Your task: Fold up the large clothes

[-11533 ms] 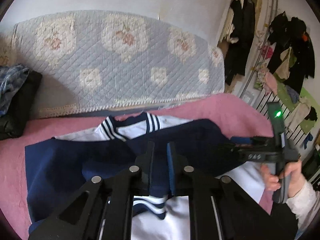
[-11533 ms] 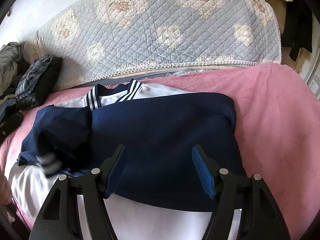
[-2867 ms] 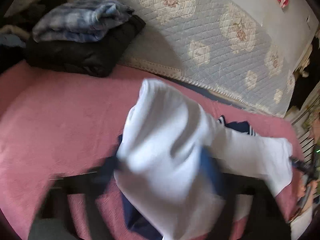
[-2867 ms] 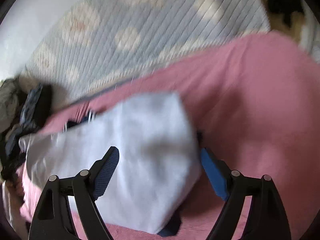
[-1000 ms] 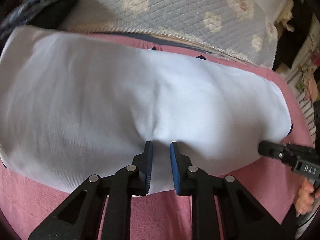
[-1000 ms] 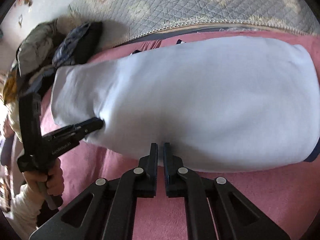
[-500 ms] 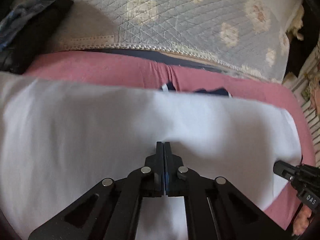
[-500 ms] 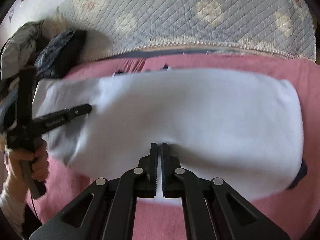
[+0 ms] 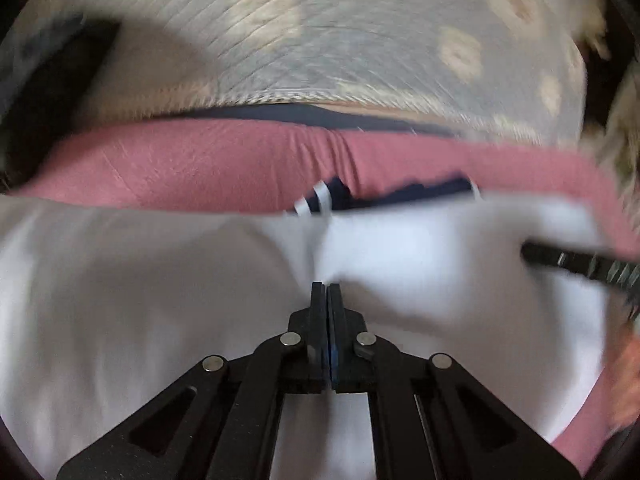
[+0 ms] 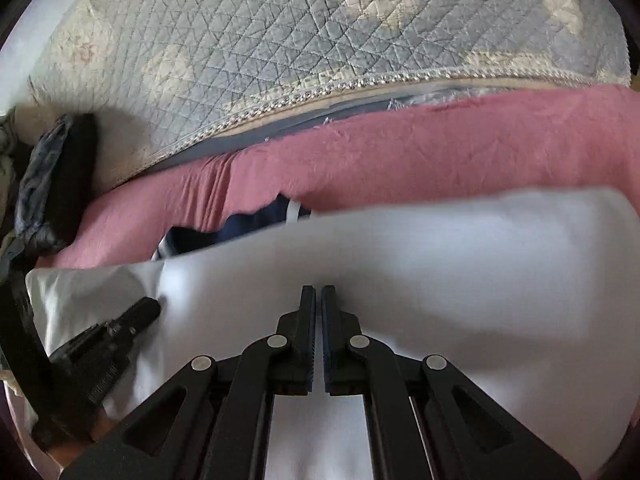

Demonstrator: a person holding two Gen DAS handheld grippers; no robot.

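We are far into folding the big white shirt [image 10: 440, 272]. It lies on the bed [image 10: 440, 152], on the pink sheet, and it looks like a long white bundle with the white back side up. A bit of the dark blue collar [image 10: 256, 220] with white stripes peeks out from under its far edge, so the blue parts seem to be tucked inside.

Our left gripper [image 9: 327, 292] has its jaws pressed together on the near edge of the white cloth, and the cloth bunches up at the tips. Our right gripper [image 10: 318, 296] also has its jaws pulled tight, with only a thin gap, and white cloth sits right at its tips. The left view is blurry, so we think both are pinching the cloth, but we cannot be fully sure for each one.

What is left, we think, is one more fold to make the bundle smaller. Then we let go, pat it flat, and maybe put it with the pile of folded clothes [image 10: 52, 184] at the far left of the bed, by the quilt [image 10: 320, 32].
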